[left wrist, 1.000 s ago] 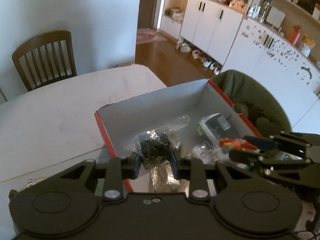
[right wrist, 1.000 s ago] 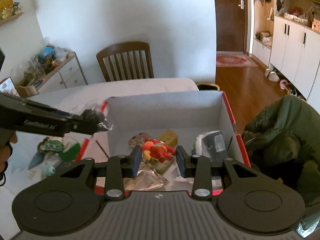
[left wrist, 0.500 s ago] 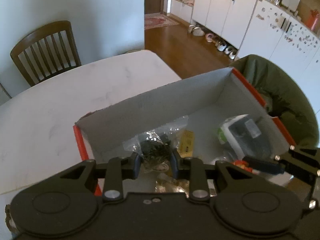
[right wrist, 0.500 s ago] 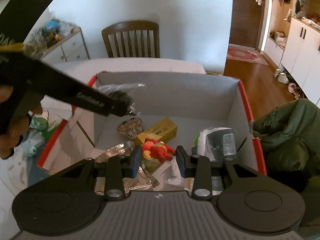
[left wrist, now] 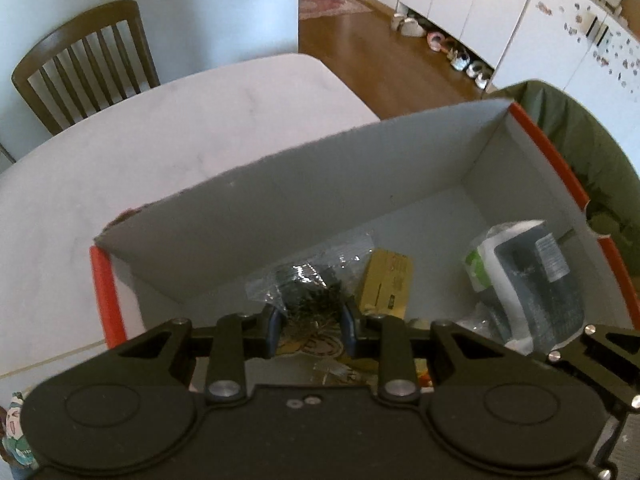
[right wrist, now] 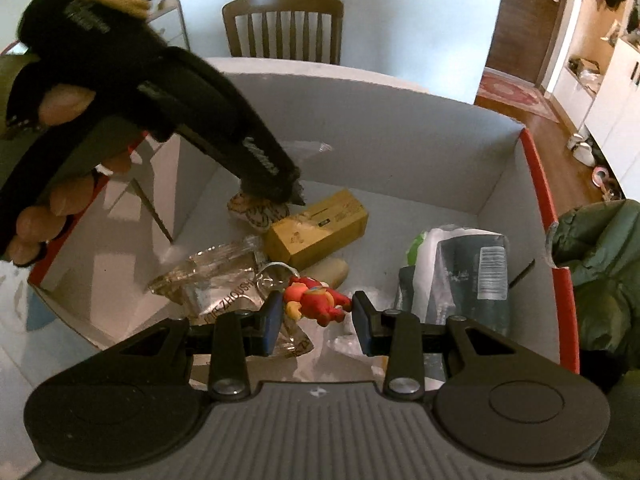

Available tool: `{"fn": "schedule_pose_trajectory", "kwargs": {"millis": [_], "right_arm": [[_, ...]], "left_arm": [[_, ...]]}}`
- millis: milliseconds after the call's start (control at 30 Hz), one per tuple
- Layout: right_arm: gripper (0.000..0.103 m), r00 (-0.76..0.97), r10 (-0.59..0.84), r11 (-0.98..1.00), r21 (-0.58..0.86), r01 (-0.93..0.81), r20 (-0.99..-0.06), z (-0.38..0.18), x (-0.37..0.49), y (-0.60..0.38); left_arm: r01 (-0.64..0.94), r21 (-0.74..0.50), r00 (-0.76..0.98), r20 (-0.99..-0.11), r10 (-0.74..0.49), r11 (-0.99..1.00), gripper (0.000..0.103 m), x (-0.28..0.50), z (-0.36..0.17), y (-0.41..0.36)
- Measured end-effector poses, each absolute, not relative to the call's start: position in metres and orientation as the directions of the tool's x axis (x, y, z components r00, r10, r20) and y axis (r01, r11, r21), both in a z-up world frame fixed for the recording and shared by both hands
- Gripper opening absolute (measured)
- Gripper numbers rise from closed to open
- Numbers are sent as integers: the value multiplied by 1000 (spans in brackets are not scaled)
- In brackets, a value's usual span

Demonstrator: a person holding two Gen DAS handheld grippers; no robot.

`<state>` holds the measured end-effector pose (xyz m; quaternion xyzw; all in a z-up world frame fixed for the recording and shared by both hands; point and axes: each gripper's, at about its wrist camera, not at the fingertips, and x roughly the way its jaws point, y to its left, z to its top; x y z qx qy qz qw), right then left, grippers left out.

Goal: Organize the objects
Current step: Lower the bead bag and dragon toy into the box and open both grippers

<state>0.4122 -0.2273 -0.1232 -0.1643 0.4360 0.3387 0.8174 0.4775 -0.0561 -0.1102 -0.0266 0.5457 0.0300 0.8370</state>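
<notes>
Red-and-yellow toy figure (right wrist: 314, 300) sits clamped in my right gripper (right wrist: 316, 316) jaws low inside the red-edged cardboard box (right wrist: 536, 184), my left gripper (left wrist: 308, 326) jaws pinching a crinkly clear bag (left wrist: 308, 280) of dark bits, which I judge may snag on release.

Red-edged cardboard box (left wrist: 400, 184) on white table (left wrist: 160, 140), holding yellow carton (left wrist: 386, 282), grey-and-white pouch (left wrist: 528, 280) and clear bag of dark bits (left wrist: 308, 292) clamped between left gripper (left wrist: 309, 324) fingers; wooden chair (left wrist: 84, 60) beyond.
</notes>
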Motion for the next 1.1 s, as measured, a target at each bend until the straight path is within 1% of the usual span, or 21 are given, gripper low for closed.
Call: {"fn": "schedule_pose_trajectory", "kwargs": {"millis": [167,300,333,367,400,467,500,533,800,900,967,1100], "right_arm": [[37,375,421,718,51,-694,-826,-124,414,-228],[38,374,435,719,65,-692,-819,-119,415,-232],[40,378,439,718,65,-693,-815,-118,414,-233],[45,385,438,720,60,-691,-812,-117,415,-234],[46,393,437,723,55,-689,-809,-116,414,-236],[48,393,448,723,66,-688,-803,-113,413,-239],[48,392,452,724,73,-686,-801,-111,413,-242],[49,393,455,725,76,-684,-799,-109,412,-243],[51,419,476,743,99,-662,-773,-96,406,-256],[55,432,489,746,107,-657,-758,-88,402,-261],[55,439,497,748,114,-654,-748,-83,400,-264],[55,451,513,751,128,-648,-731,-72,396,-269]], "left_arm": [[-74,-6,384,-923,23,997,30,483,-115,-54],[-70,11,373,-927,37,997,35,487,-115,-56],[-69,14,373,-927,39,997,35,486,-116,-56],[-73,18,374,-926,44,997,35,490,-117,-60],[-76,20,376,-925,47,997,36,489,-117,-60],[-82,14,381,-924,44,997,42,488,-116,-59],[-87,12,386,-921,45,996,54,486,-115,-59],[-91,11,397,-917,46,996,64,484,-113,-59],[-87,-12,451,-892,28,996,64,463,-95,-57],[-94,-28,472,-881,19,995,66,453,-86,-54],[-98,-37,487,-873,16,994,68,445,-80,-53],[-93,-35,518,-855,18,995,68,434,-68,-56]]}}
